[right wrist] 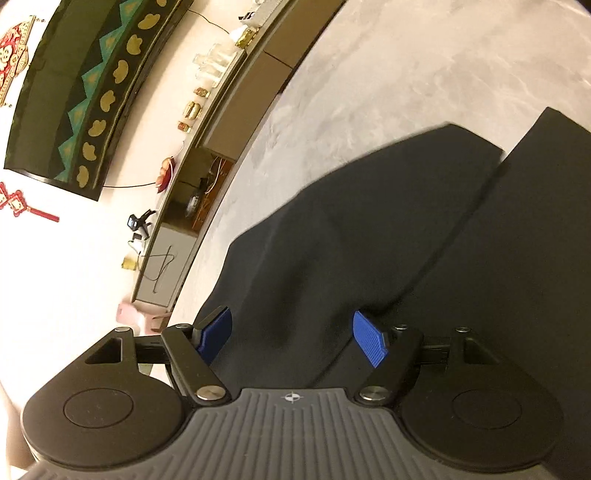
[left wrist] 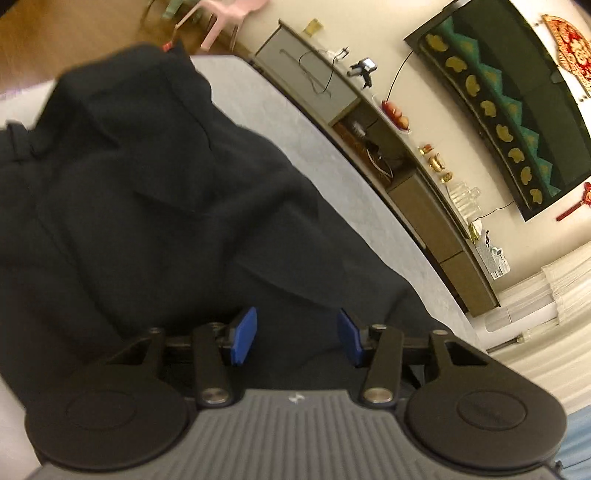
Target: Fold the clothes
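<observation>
A pair of dark navy trousers (left wrist: pixel 147 192) lies spread over a pale grey marbled table (left wrist: pixel 332 166). In the left wrist view the waistband end with a belt loop is at the far left, with rumpled folds across the cloth. My left gripper (left wrist: pixel 297 338) hovers just over the cloth, its blue pads (left wrist: pixel 243 339) apart and nothing between them. In the right wrist view the trousers (right wrist: pixel 406 240) show two flat legs (right wrist: pixel 535 258) side by side, reaching toward the upper right. My right gripper (right wrist: pixel 295 338) stands open wide above the cloth, empty.
A long low sideboard (left wrist: pixel 406 158) with bottles, ornaments and cables runs along the wall behind the table. A dark framed hanging (left wrist: pixel 498 103) is on the wall above it. A pink chair (left wrist: pixel 225 18) stands on the wooden floor beyond the table's far end.
</observation>
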Demonstrator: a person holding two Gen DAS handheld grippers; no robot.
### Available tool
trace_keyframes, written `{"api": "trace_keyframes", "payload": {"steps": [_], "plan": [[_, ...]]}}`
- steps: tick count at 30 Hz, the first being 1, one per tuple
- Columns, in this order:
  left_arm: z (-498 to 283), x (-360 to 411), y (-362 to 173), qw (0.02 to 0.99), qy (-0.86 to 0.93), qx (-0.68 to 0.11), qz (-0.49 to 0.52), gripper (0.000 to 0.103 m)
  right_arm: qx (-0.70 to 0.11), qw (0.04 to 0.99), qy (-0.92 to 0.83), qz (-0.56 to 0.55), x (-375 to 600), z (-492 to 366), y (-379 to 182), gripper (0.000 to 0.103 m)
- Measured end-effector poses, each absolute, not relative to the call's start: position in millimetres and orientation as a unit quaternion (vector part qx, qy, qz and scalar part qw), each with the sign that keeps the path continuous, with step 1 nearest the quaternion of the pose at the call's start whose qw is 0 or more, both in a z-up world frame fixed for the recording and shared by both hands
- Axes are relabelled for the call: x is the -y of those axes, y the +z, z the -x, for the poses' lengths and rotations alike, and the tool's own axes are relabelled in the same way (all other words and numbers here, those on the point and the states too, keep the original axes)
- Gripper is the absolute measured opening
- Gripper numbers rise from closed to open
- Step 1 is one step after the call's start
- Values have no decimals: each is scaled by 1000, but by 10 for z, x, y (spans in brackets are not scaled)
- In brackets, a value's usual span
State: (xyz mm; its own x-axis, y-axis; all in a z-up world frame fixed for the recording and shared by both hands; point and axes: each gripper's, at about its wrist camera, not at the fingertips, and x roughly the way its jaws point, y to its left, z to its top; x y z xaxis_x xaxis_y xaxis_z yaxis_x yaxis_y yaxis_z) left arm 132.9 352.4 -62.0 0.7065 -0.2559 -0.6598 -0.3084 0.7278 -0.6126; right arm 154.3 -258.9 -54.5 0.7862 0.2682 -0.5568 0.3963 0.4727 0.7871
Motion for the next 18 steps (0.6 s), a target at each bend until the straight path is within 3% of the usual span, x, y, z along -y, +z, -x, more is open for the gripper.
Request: {"api": "trace_keyframes", "payload": {"steps": [2,13,18], "plan": [[-1368,-3525,-604,849,19,-382,365,50,-328,803,-39,-495,2540,-1624,-525,69],[-1452,-3366,-672,843,24,-384,376,57,-417,795,112,-425,1473,-1853,-475,72],[-1441,-3458,-750,830,27,-389,398,57,-418,802,102,-415,1171,-2166,-443,72]]}}
